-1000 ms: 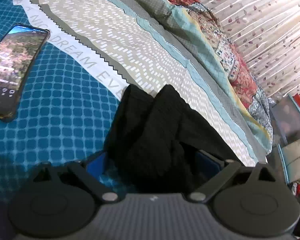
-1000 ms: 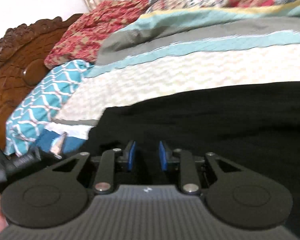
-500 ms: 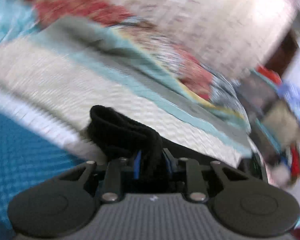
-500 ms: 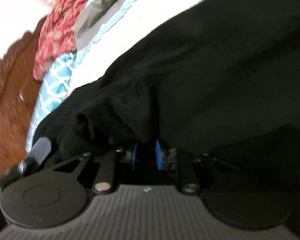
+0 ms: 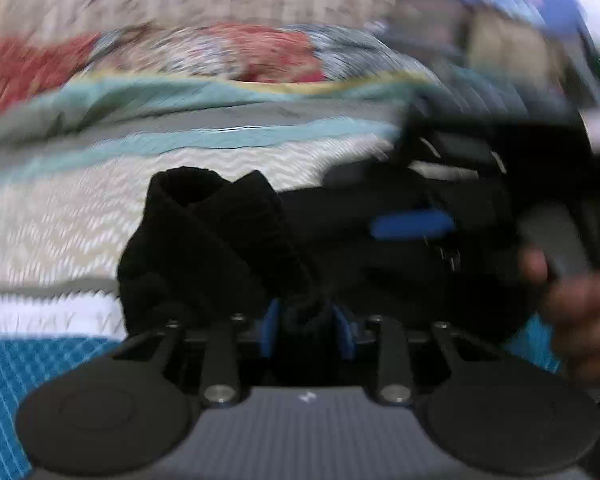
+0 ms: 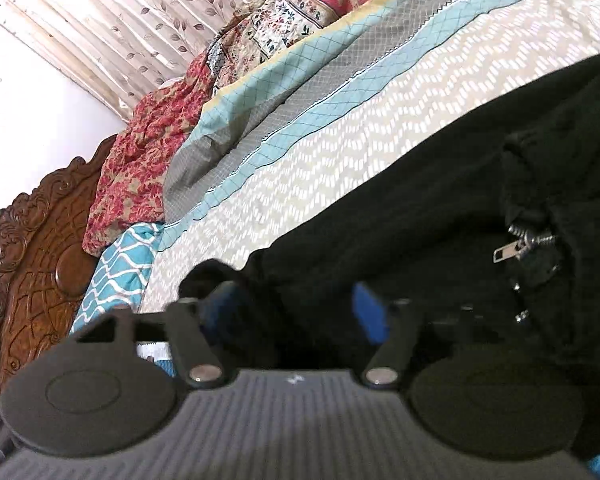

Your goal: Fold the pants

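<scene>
The left gripper (image 5: 306, 330) is clenched on a bunched end of the black pants (image 5: 220, 248) at frame center; the right gripper (image 6: 296, 312), fingers spread, has released them over the bed (image 6: 380, 120). The thick bunch could slip out, undoing the fold.

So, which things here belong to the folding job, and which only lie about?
Part of the job:
- black pants
- left tongs, shut on the pants
- right tongs, open

Lying about:
- patterned bedsheet
- floral quilt
- carved headboard
- curtain
</scene>
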### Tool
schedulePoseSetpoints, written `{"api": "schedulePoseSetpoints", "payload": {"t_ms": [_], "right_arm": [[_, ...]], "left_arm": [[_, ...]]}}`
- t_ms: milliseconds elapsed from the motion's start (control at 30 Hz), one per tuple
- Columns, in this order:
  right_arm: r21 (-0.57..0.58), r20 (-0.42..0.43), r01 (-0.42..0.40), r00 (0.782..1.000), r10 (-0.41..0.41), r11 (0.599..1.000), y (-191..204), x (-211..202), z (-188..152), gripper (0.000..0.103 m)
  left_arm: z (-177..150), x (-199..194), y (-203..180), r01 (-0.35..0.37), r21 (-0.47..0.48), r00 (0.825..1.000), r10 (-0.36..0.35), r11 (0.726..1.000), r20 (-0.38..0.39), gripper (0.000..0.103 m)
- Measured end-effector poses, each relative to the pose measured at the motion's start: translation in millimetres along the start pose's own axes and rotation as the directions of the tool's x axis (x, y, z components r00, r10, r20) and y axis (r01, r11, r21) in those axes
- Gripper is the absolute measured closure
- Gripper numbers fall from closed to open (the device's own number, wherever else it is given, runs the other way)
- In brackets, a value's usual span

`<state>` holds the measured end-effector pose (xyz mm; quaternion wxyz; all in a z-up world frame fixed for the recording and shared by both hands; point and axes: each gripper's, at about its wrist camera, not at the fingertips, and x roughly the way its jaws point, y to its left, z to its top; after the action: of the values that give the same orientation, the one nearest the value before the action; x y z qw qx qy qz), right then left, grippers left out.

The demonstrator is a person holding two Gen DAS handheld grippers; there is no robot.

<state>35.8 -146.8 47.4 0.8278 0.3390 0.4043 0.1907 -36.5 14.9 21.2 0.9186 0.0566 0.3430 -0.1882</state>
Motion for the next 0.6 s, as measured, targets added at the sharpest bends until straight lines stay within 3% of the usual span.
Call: {"api": "schedulePoseSetpoints", "payload": {"t_ms": [100,200,267,333,467,600], "right_arm": [[-0.048,-0.031,-0.008,0.999,0.006,0.999,6.4,7.6,-6.1,0.019],[-0.120,-0.081,0.015,0.996,-0.025,0.993,2.0,19.5,-5.4,0.018],[-0.141,-0.116,0.018,0.993,-0.034,0.990,1.9,27.2,-10.4,0.017],[-0.142,-0.132,0.018,0.991,-0.037,0.990,-2.7,28.5,-8.0,0.017],[-0.154,-0.156,0.010,0.987,-0.034,0.988,1.0,34.8,-7.1,0.017],[-0.196,-0.173,-0.018,0.985,-0.017,0.980,16.7,42.8,-10.4,0.017]], "left_arm": [[-6.4,-6.4,-26.6,-0.003,0.136,1.000,0.002,0.991,0.010,0.045],[-14.8,-23.6,-36.1,0.005,0.208,1.000,-0.008,0.978,0.016,0.046],[-21.8,-41.1,-29.6,0.038,0.197,0.999,-0.042,0.980,0.013,0.045],[-27.8,-58.9,-15.1,0.092,0.132,0.995,-0.095,0.987,0.014,0.045],[-41.3,-92.5,23.2,0.102,-0.063,0.994,-0.100,0.993,0.031,0.045],[-39.7,-106.0,70.8,0.090,-0.299,0.995,-0.072,0.950,0.071,0.045]]}}
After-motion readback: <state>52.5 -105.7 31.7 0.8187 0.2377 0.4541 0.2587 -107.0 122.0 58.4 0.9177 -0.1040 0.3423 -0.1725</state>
